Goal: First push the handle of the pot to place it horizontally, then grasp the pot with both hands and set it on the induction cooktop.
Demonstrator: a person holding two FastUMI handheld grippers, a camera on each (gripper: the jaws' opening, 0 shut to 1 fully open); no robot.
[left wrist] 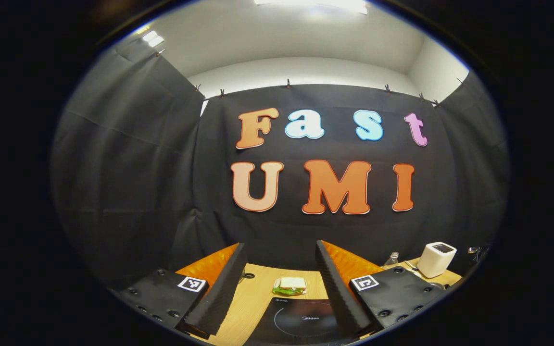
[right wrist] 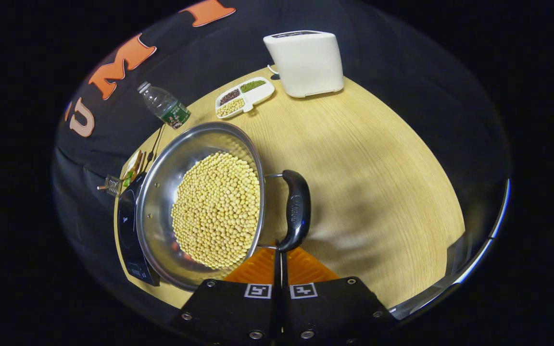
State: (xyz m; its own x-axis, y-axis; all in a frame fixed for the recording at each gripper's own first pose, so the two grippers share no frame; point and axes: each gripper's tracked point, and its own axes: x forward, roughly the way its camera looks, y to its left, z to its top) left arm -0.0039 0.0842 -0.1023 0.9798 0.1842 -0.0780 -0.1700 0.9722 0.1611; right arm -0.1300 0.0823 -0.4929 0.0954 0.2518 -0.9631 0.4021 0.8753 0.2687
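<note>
In the right gripper view a steel pot [right wrist: 161, 202] full of yellow beans sits on the wooden table [right wrist: 378, 182], its left part over the edge of the black induction cooktop [right wrist: 127, 230]. The pot's black handle [right wrist: 297, 209] stands on its right side, running up and down the view. My right gripper [right wrist: 280, 253] is shut, and its joined tips touch the handle's near end. In the left gripper view my left gripper [left wrist: 281, 254] is open above the induction cooktop [left wrist: 301, 319], holding nothing.
A white appliance [right wrist: 306, 62], a divided tray of beans [right wrist: 244, 97] and a water bottle [right wrist: 164, 105] stand at the table's far side. A sandwich [left wrist: 290, 286] lies beyond the cooktop. The table's rounded edge [right wrist: 450, 269] curves close on the right.
</note>
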